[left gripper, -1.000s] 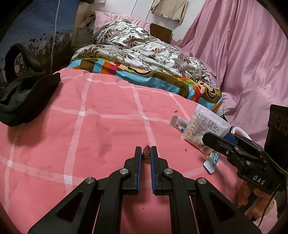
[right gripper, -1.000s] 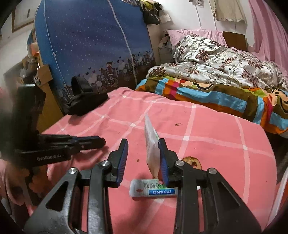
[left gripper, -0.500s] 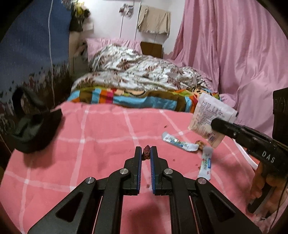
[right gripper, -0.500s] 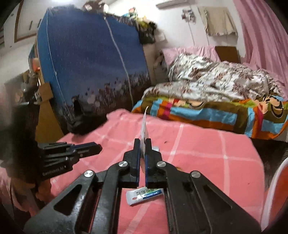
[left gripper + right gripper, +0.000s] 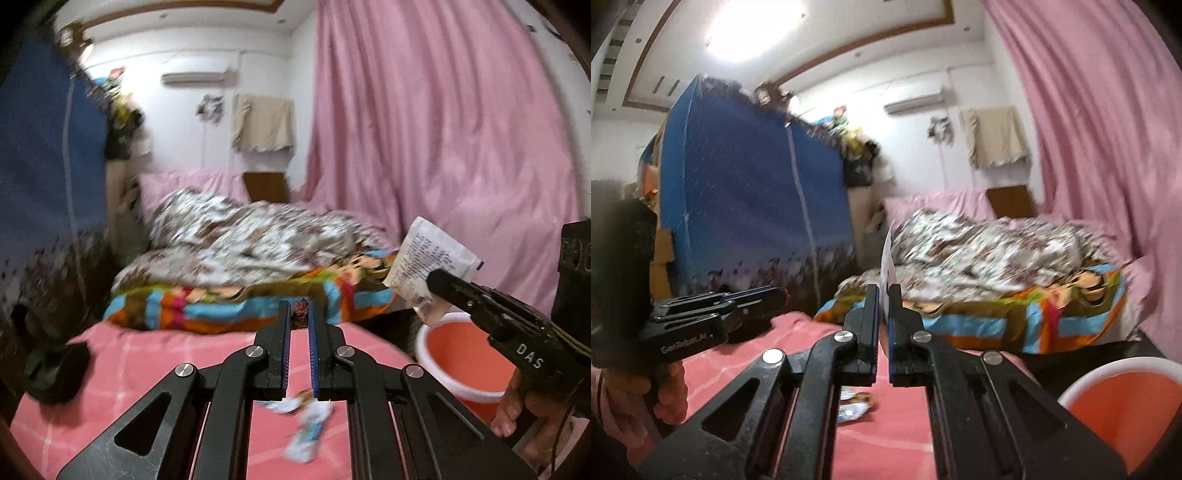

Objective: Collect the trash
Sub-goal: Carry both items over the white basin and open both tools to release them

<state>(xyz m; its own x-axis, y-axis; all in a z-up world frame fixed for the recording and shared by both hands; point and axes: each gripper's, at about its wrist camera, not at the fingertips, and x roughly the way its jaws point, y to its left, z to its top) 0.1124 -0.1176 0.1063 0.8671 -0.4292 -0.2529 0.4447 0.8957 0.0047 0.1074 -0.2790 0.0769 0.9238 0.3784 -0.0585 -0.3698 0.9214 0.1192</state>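
Observation:
My left gripper (image 5: 298, 314) is shut on a small dark brown scrap (image 5: 300, 313), held above the pink checked bedspread (image 5: 147, 365). In the left wrist view my right gripper (image 5: 430, 280) appears at the right, shut on a white printed packet (image 5: 428, 258) above an orange bucket (image 5: 461, 358). The right wrist view shows that packet (image 5: 886, 269) edge-on between the shut fingers of the right gripper (image 5: 883, 291), with the bucket (image 5: 1123, 398) low at the right. Two wrappers (image 5: 310, 432) lie blurred on the bedspread below the left gripper.
A crumpled patterned quilt (image 5: 236, 243) on a colourful blanket (image 5: 221, 306) lies at the far end of the bed. A black bag (image 5: 51, 369) sits at the left edge. A blue wardrobe (image 5: 746, 206) stands left, pink curtains (image 5: 443, 147) right.
Both grippers have risen and tilted upward. The right gripper closed on the white packet, lifted it off the bedspread and carried it over the orange bucket. The left still holds the scrap.

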